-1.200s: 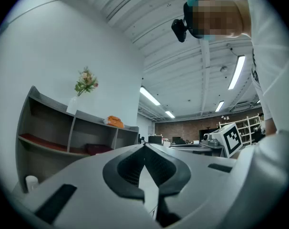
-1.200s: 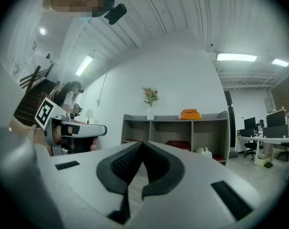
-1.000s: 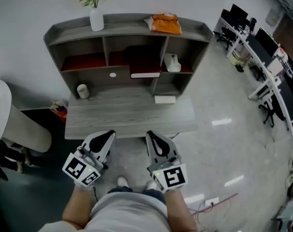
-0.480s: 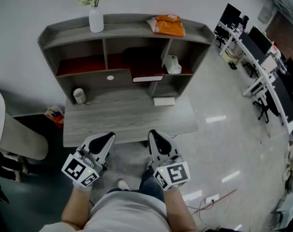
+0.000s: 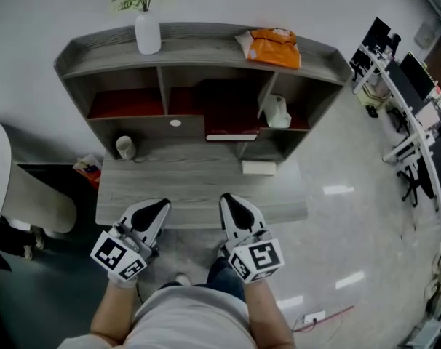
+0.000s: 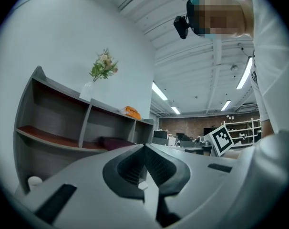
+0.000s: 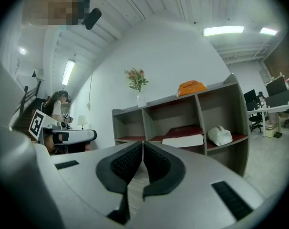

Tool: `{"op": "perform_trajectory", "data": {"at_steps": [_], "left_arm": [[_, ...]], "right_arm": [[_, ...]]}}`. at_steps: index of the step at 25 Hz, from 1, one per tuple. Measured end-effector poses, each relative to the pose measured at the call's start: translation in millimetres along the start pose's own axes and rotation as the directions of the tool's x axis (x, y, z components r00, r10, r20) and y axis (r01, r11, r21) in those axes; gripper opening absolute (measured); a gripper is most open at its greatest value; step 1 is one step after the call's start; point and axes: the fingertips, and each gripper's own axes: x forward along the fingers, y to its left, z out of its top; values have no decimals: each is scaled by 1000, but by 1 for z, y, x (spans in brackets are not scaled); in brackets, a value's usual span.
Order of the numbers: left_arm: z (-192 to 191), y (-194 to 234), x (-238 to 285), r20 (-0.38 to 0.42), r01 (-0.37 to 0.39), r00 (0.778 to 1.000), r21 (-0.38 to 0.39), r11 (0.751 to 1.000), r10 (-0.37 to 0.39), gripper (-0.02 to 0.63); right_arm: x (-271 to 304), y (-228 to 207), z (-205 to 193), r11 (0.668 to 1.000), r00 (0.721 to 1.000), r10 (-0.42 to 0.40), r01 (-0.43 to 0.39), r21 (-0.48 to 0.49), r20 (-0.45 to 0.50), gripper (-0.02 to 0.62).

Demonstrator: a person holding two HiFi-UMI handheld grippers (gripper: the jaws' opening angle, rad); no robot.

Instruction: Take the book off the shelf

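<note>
A dark red book [image 5: 228, 116] with white page edges lies flat in the middle compartment of the grey shelf unit [image 5: 199, 38], sticking out over the front. In the right gripper view the book [image 7: 183, 136] lies left of a white object. My left gripper [image 5: 161, 207] and right gripper [image 5: 228, 201] are held side by side at the desk's near edge, well short of the shelf. Both are shut with nothing between the jaws. In the left gripper view the left gripper [image 6: 144, 148] points toward the shelf; the right gripper [image 7: 142, 146] points at the book.
A white vase with flowers [image 5: 147, 32] and an orange bag [image 5: 273, 46] sit on top of the shelf. A white object [image 5: 277, 111] fills the right compartment. A cup [image 5: 124, 147] and a white box [image 5: 258, 167] stand on the desk [image 5: 199, 187]. Office desks [image 5: 410, 100] stand at right.
The view has shifted so the shelf and desk sit slightly closer and lower. Both grippers stay side by side at the desk's near edge, still shut.
</note>
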Motion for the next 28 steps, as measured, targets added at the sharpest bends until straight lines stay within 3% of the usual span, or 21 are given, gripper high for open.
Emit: {"op": "perform_trajectory", "data": {"at_steps": [5, 10, 15, 17, 20, 21, 28], "left_arm": [[2, 15, 46, -18, -57, 998, 27, 998, 57, 15], [2, 22, 89, -32, -114, 993, 41, 993, 115, 15], [-6, 22, 123, -50, -172, 983, 49, 984, 174, 15], [-9, 21, 134, -59, -192, 979, 55, 980, 196, 15], [-16, 17, 148, -78, -215, 972, 62, 975, 220, 15], [-19, 16, 152, -88, -220, 970, 65, 973, 225, 15], [-25, 13, 168, -112, -221, 967, 64, 973, 227, 15]], "right_arm": [[29, -51, 1, 990, 998, 67, -67, 125, 7, 20], [46, -112, 0, 935, 993, 111, -114, 337, 30, 21], [59, -158, -11, 886, 987, 161, -151, 438, 16, 23], [64, -173, -15, 834, 981, 190, -178, 523, 32, 40], [72, -190, -21, 715, 968, 246, -222, 663, 58, 212], [75, -196, -23, 673, 965, 255, -228, 704, 69, 239], [98, -223, -27, 409, 960, 233, -241, 880, 154, 311]]}}
